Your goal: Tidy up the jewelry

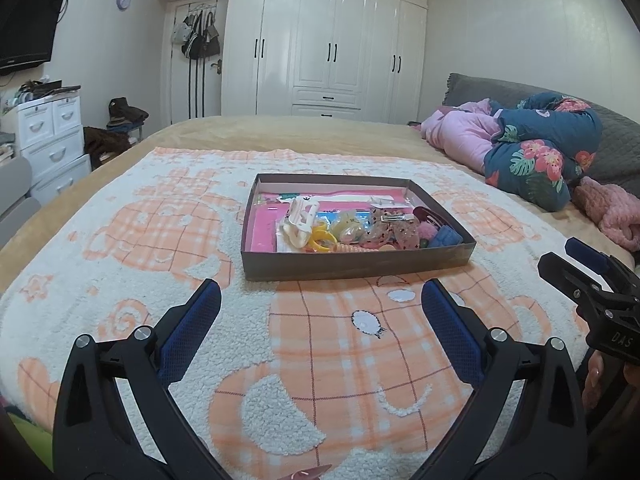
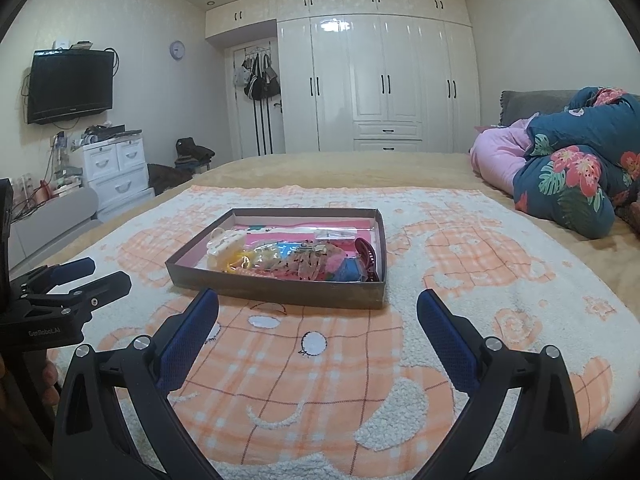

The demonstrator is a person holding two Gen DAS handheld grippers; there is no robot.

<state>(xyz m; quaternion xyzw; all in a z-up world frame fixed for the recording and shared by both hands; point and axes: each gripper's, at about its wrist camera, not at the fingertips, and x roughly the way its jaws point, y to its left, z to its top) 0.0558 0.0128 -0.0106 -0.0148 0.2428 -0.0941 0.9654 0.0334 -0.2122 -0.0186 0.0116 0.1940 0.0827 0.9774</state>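
Note:
A shallow brown box (image 1: 352,266) with a pink lining sits on an orange-and-white blanket (image 1: 160,240) on the bed. It holds a heap of hair clips and trinkets (image 1: 348,230): white, yellow, spotted pink, dark red, blue. The box (image 2: 280,290) and its heap (image 2: 296,260) also show in the right wrist view. My left gripper (image 1: 320,300) is open and empty, just short of the box's near wall. My right gripper (image 2: 318,310) is open and empty, also just short of the box. Each gripper shows at the edge of the other's view (image 1: 576,264) (image 2: 92,272).
Folded pink and floral quilts (image 1: 532,148) lie at the bed's right side beside a grey headboard. White wardrobes (image 2: 384,84) fill the far wall. White drawers (image 2: 116,168) and a wall TV (image 2: 70,84) stand to the left of the bed.

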